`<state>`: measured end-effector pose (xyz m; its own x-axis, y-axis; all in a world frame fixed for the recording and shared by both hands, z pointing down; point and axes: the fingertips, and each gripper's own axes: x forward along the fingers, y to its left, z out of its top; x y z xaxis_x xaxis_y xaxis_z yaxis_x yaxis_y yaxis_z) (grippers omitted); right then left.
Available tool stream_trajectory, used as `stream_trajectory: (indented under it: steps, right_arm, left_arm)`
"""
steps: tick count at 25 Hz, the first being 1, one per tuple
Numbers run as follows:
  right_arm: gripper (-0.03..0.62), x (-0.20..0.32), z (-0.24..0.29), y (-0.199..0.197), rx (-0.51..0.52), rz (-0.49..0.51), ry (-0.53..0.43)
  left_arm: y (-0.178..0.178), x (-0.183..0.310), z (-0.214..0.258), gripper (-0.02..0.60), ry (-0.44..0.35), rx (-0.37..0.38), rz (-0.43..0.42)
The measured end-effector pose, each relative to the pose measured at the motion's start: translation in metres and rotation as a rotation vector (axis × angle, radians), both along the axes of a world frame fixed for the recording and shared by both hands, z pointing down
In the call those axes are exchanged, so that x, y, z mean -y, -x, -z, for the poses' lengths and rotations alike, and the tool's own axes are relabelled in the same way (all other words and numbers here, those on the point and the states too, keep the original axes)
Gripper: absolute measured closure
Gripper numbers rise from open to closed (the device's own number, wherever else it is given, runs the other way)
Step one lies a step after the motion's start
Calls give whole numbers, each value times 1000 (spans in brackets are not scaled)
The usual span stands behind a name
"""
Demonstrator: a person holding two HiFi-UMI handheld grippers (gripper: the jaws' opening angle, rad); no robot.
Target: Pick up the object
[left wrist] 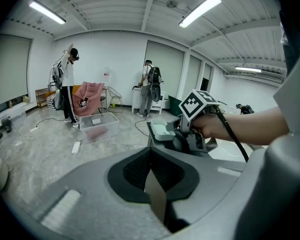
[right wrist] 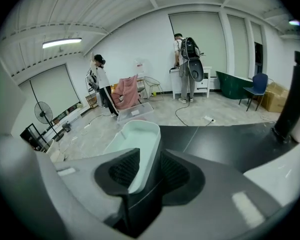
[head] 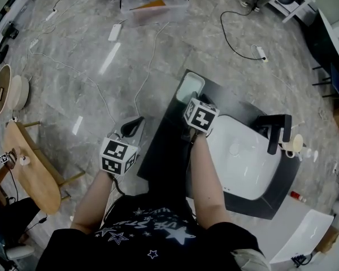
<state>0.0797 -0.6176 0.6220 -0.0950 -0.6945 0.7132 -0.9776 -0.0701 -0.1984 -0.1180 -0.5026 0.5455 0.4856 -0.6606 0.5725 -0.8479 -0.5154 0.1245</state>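
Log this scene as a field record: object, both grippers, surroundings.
object: pale green tray, on the far corner of the black counter
right gripper: open, jaws straddling the tray's rim
left gripper: shut, empty, beside the counter
nearby: white sink, black faucet
status: tray not yet lifted

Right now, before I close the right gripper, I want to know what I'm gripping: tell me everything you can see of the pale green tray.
The pale green tray is a shallow, oblong tub with rounded corners and a thick rim. It looks like smooth plastic and is empty. It sits upright at a corner of the black counter. The right gripper straddles one long wall, one jaw inside, one outside, not clearly pressing.
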Motion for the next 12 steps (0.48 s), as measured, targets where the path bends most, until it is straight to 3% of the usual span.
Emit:
stream_trajectory:
  steps: [8,10,12]
  right_arm:
    - [499,2,-9,-7,-69,-24,35]
    - [561,1,-10,-10,-80,-44,47]
    - [574,-2,-10,-13,-80,-58,56]
  left_arm:
    - [-1,1,-8,572,17,-2,7]
    - [-1,0,-8,572,19,-6,8]
    - [-1,-2,-7,572,18,-10,7]
